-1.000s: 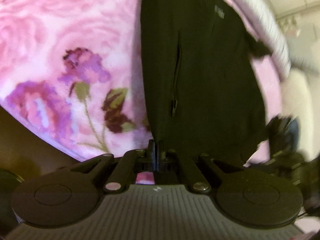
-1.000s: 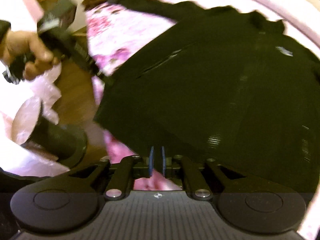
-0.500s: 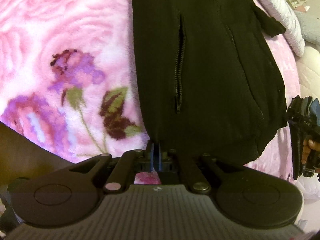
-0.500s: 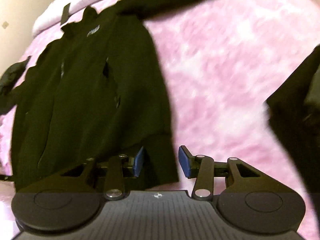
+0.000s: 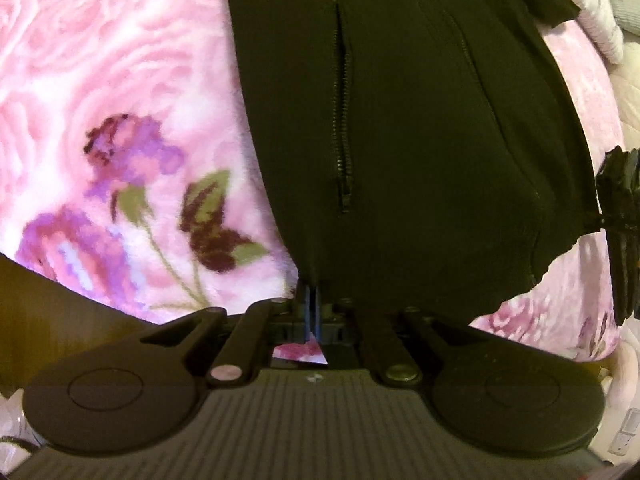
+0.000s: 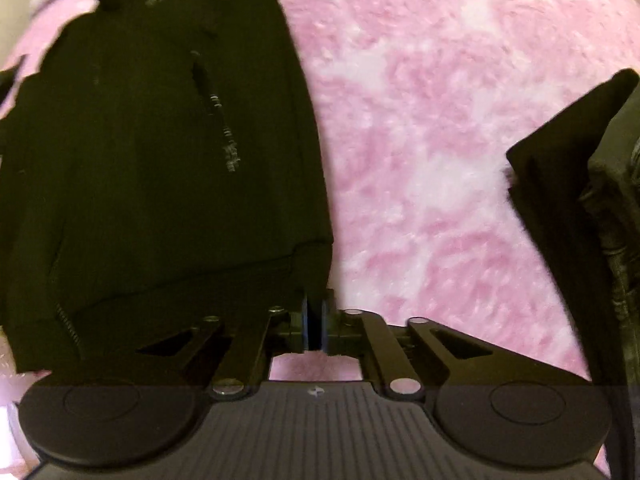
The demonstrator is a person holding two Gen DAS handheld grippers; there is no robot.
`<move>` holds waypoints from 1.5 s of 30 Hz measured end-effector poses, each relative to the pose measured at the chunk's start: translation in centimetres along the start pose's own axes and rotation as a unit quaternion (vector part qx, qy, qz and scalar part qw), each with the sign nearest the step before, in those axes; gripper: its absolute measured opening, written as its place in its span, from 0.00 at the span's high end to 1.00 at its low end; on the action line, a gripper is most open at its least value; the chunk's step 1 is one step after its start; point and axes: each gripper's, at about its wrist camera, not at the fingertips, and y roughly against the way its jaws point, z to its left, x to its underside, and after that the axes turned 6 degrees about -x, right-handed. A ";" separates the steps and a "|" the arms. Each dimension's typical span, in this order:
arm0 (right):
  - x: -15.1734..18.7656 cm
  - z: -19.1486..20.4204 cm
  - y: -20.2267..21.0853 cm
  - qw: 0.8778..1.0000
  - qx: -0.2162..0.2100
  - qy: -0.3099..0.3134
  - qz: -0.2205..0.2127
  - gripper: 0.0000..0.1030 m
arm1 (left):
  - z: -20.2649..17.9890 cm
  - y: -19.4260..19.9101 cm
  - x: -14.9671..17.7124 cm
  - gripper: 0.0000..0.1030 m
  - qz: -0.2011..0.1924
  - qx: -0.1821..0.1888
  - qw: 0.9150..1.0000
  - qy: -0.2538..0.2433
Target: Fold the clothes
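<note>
A black zip-up jacket (image 5: 400, 120) lies spread flat on a pink floral blanket (image 5: 100, 80), its hem toward me. My left gripper (image 5: 311, 304) is shut on the hem at the jacket's left bottom corner. In the right wrist view the same jacket (image 6: 160, 160) fills the left half, and my right gripper (image 6: 315, 320) is shut on its right bottom corner. The other gripper (image 5: 620, 216) shows at the right edge of the left wrist view, by that corner.
Another dark garment (image 6: 560, 220) lies on the blanket (image 6: 440, 140) at the right of the right wrist view. A white quilted pillow (image 5: 592, 4) sits at the far right. A wooden floor (image 5: 48, 300) shows below the bed's near edge.
My right gripper swung from the jacket's left side to its right bottom corner, opened, and has now shut on the hem. The left gripper stayed shut on its corner.
</note>
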 end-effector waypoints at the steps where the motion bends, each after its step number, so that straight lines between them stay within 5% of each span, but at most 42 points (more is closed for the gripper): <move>1: -0.3 0.6 0.7 1.000 0.012 0.012 -0.009 0.74 | 0.0 0.6 -0.1 0.94 -0.001 0.001 1.000 -0.002; 5: -1.5 3.9 4.2 0.995 0.052 0.068 -0.049 0.66 | 2.0 4.4 0.1 0.90 -0.030 -0.006 1.000 -0.004; 8: -2.9 7.5 6.1 0.992 0.041 0.091 -0.077 0.64 | 5.3 7.3 0.2 0.81 -0.057 -0.021 0.998 0.011; 10: -4.0 10.6 6.4 0.991 0.024 0.105 -0.084 0.49 | 7.9 8.9 -0.7 0.74 -0.073 -0.044 0.996 0.015; 12: -4.9 14.7 6.2 0.987 0.008 0.132 -0.093 0.46 | 10.9 10.5 -1.9 0.64 -0.093 -0.075 0.993 0.013; 16: -5.9 24.9 4.8 0.973 -0.012 0.205 -0.105 0.46 | 19.7 13.9 -4.8 0.51 -0.140 -0.131 0.981 0.029; 21: -6.8 37.9 1.5 0.970 -0.010 0.223 -0.094 0.46 | 33.2 16.9 -12.2 0.50 -0.210 -0.155 0.964 0.045; 26: -8.1 49.0 -2.6 0.976 -0.010 0.211 -0.059 0.45 | 42.7 16.1 -21.0 0.50 -0.246 -0.150 0.958 -0.013; 31: -9.5 55.7 -4.4 0.970 -0.007 0.238 -0.045 0.40 | 45.6 12.8 -26.7 0.45 -0.238 -0.145 0.951 -0.132; 33: -10.1 57.0 -4.9 0.970 -0.002 0.240 -0.043 0.40 | 46.2 12.6 -27.1 0.48 -0.232 -0.121 0.957 -0.127; 36: -11.0 57.9 -5.0 0.972 0.007 0.232 -0.038 0.40 | 47.0 12.9 -27.0 0.93 -0.222 -0.080 0.966 -0.101; 41: -12.0 57.7 -4.2 0.973 0.024 0.226 -0.048 0.38 | 48.0 16.2 -23.4 0.93 -0.209 -0.077 0.974 -0.032; 45: -11.7 57.0 -3.8 0.975 0.033 0.213 -0.051 0.35 | 49.5 15.4 -20.1 0.91 -0.150 -0.077 0.985 0.041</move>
